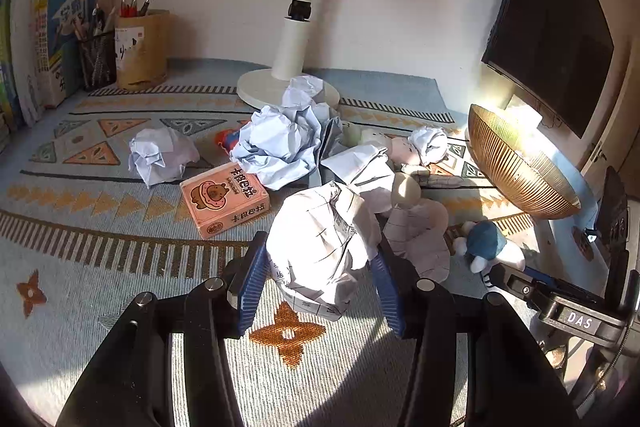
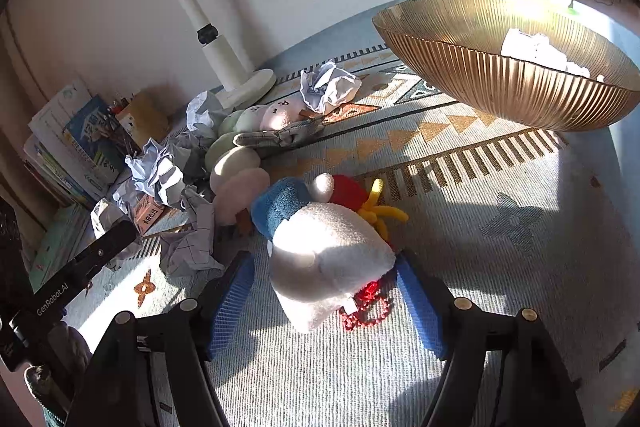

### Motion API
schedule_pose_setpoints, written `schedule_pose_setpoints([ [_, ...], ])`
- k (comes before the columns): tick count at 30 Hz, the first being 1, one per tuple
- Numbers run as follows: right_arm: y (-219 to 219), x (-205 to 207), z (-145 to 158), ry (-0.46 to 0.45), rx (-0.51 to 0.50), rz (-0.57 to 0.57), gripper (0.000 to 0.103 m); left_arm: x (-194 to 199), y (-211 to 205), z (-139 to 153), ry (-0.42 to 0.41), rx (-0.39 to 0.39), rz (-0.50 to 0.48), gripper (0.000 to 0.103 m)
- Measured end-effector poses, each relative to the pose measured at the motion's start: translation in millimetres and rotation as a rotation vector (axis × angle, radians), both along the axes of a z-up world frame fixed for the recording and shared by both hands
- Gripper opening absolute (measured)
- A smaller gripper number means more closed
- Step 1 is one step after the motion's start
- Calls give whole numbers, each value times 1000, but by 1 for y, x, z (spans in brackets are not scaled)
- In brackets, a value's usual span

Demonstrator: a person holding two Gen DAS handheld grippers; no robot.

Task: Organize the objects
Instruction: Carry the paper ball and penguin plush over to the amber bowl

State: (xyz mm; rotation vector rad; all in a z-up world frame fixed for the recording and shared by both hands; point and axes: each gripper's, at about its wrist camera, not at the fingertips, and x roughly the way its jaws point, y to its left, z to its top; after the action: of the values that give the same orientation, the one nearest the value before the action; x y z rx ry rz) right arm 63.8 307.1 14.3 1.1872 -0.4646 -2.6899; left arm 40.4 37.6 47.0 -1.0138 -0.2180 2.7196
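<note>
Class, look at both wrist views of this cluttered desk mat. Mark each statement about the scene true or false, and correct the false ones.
1. A crumpled paper ball sits between the left tool's blue pads. True.
2. The plush toy between the right tool's pads wears a green hat. False: its hat is blue.
3. The ribbed amber bowl holds nothing. False: white crumpled paper lies inside.
4. The pink card box lies on the patterned mat. True.
5. The lamp is black. False: it is white.
</note>
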Motion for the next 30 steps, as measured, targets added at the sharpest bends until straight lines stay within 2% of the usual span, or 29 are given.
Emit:
schedule_pose_setpoints([
  [5,-4,-2,0,0,5,20,79,4,0,2,20,-10,7,50],
  [13,1,-1,0,7,-32,23,80,1,-2,0,2,7,12,50],
  [19,-3,-3,0,0,7,20,80,1,-1,0,-1,-1,9,50],
  [20,-5,-3,0,-2,23,20,79,1,0,0,-3,-3,8,50],
  [22,-9,-2,0,-6,73,-1,68,1,0,0,-3,-6,5,50],
  [23,-11,-2,0,-5,93,-8,57,1,1,0,-3,-8,3,50],
  [27,-14,1,1,10,116,-6,55,2,3,0,6,-20,0,50],
  [30,-5,5,4,26,77,-31,55,2,7,1,7,-42,-2,50],
])
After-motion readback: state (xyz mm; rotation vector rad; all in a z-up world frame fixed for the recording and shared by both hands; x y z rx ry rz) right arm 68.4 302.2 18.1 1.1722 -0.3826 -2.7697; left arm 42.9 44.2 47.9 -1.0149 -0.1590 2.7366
